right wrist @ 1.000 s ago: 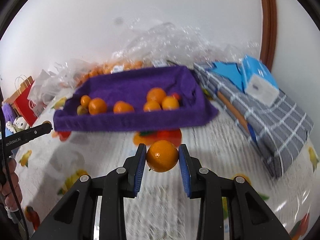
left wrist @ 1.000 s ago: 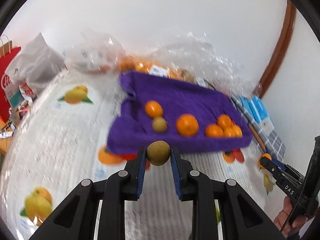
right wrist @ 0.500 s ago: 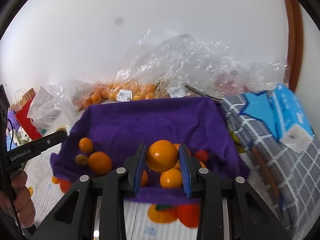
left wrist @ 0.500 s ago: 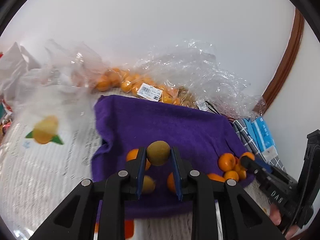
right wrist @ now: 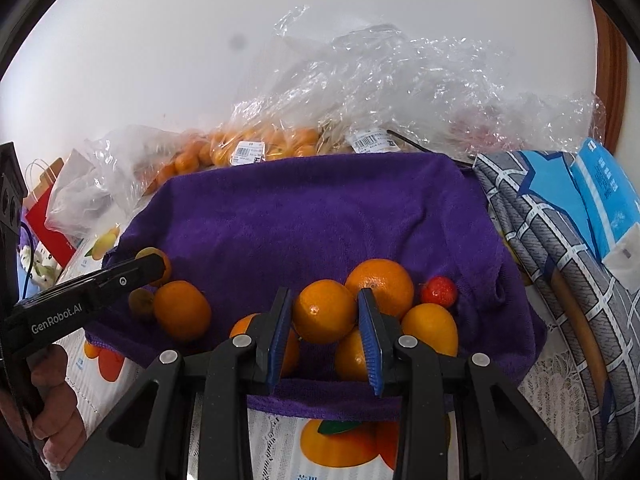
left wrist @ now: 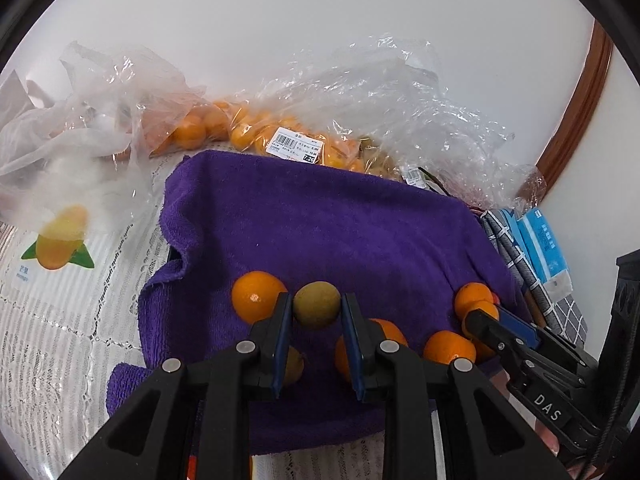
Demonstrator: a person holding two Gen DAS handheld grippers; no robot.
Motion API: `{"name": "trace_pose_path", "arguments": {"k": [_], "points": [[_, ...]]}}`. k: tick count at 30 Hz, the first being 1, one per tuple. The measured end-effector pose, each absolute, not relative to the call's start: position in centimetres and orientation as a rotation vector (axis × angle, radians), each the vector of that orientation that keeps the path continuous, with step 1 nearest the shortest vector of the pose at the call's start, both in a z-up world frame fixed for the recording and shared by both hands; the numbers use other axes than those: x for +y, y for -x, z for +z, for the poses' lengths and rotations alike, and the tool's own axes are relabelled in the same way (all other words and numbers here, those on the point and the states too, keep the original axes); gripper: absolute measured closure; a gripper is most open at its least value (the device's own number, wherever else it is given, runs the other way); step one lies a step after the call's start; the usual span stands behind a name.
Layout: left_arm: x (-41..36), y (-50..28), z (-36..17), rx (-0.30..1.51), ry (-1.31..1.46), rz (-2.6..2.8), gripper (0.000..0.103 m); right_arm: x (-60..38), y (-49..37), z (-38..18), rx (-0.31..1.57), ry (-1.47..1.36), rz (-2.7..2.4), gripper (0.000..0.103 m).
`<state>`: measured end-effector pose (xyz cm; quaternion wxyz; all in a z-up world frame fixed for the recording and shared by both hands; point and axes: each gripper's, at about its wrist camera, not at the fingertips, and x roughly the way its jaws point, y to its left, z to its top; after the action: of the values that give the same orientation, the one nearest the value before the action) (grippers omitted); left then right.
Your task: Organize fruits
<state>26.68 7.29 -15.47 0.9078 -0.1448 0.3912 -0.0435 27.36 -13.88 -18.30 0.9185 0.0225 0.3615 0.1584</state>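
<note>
Both grippers are pinching fruit above the purple towel [left wrist: 340, 224]. Between the blue pads of my left gripper [left wrist: 317, 312] I am holding a small greenish-brown fruit [left wrist: 317, 310], the pads pressing on both its sides, and it is hanging over the near part of the towel. Just left of it on the towel an orange [left wrist: 256, 296] is lying, and another brownish fruit [left wrist: 294, 364] is showing under my left finger. My right gripper [right wrist: 325, 316] is clamping an orange [right wrist: 324, 316] in the same way, over the pile of oranges [right wrist: 430, 328] gathered at the near right part of the towel; a small red strawberry-like fruit [right wrist: 439, 291] is sitting at the right edge of that pile. At the near left part of the towel a single orange [right wrist: 182, 310] is resting beside a small brown fruit [right wrist: 141, 303]. In the right wrist view my left gripper is reaching over the towel's left edge, with my hand [right wrist: 56, 412] wrapping its handle. Behind the towel, against the white wall, clear plastic bags [right wrist: 360, 92] are lying crumpled, one holding many small oranges [left wrist: 216, 128] and bearing a barcode label [left wrist: 295, 147]. Right of the towel a grey checked cloth [right wrist: 560, 264] is lying with a blue tissue pack [right wrist: 608, 188] on it. Under the towel a lace tablecloth with printed fruit [left wrist: 56, 320] is covering the table
</note>
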Motion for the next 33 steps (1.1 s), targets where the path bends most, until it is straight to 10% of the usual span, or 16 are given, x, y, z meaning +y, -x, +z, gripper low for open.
{"name": "trace_pose_path", "arguments": {"k": [12, 33], "points": [[6.9, -23.4, -12.8, 0.831, 0.264, -0.057, 0.064, -14.5, -24.1, -15.6, 0.715, -0.044, 0.288, 0.060], [3.1, -5.9, -2.9, 0.658, 0.143, 0.037, 0.018, -19.6, -4.1, -5.8, 0.561, -0.008, 0.115, 0.006]]}}
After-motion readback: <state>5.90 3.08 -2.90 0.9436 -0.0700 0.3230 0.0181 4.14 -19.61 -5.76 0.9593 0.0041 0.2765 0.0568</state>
